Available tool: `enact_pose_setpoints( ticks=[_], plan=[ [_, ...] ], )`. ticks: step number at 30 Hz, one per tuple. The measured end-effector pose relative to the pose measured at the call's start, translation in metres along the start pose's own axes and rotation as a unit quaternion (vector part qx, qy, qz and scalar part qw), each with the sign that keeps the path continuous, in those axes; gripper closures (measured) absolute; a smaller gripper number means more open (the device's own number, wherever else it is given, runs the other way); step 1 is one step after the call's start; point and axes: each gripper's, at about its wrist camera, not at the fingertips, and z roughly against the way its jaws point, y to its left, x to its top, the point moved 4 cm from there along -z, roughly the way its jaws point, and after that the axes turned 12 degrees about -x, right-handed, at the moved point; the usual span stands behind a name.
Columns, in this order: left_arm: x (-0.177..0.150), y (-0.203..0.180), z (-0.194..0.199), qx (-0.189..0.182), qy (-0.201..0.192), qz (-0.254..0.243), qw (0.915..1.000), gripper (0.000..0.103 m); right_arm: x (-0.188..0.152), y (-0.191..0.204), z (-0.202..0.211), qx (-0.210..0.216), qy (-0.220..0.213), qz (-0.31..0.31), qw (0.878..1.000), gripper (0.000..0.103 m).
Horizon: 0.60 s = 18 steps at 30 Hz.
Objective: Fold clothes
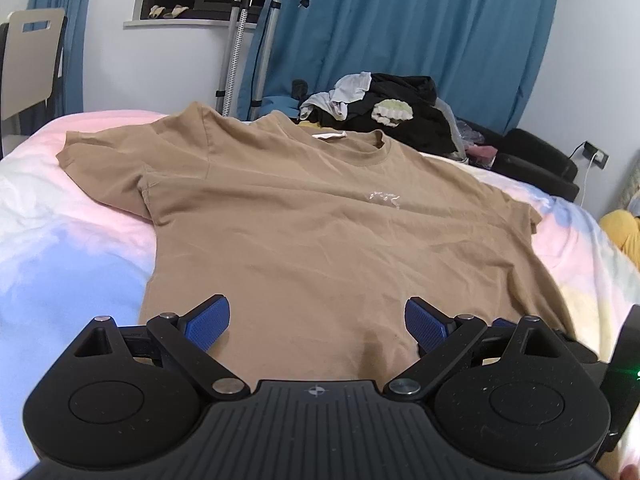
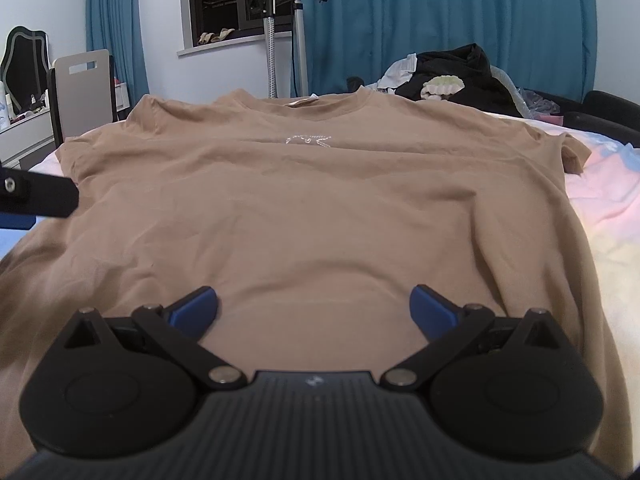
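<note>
Your left gripper (image 1: 317, 322) is spread wide with nothing in it, low over the bottom edge of the flat tan cotton T-shirt (image 1: 320, 232). Your right gripper (image 2: 314, 312) is wide too, empty. That shirt lies on the pastel bed cover (image 1: 72, 232).

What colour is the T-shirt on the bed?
The T-shirt is light brown, clearest in the left wrist view.

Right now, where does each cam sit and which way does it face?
Left wrist: on the left hand-held gripper, jaws open over the tan T-shirt hem, facing the collar and blue curtains.
Right wrist: on the right hand-held gripper, jaws open, same heading, further right along the hem.
Shared: T-shirt, pastel bedspread, dark clothes pile.
</note>
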Motion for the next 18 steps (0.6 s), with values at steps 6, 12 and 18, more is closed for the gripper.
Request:
enact_pose_setpoints(
  ticks=[6,12,18],
  plan=[
    [-0.002,-0.001,-0.003,0.000,0.003,-0.003,1.0000,0.007,0.001,-0.002,0.000,0.002,0.000,-0.001,1.000,0.000],
    [-0.004,-0.005,-0.010,0.000,0.010,-0.013,0.9999,0.007,0.000,-0.003,0.000,0.002,-0.002,-0.002,1.000,0.000],
    [-0.006,-0.007,-0.013,0.006,0.012,-0.019,0.9997,0.007,0.001,-0.004,-0.001,0.003,-0.002,-0.001,1.000,0.000]
  ],
)
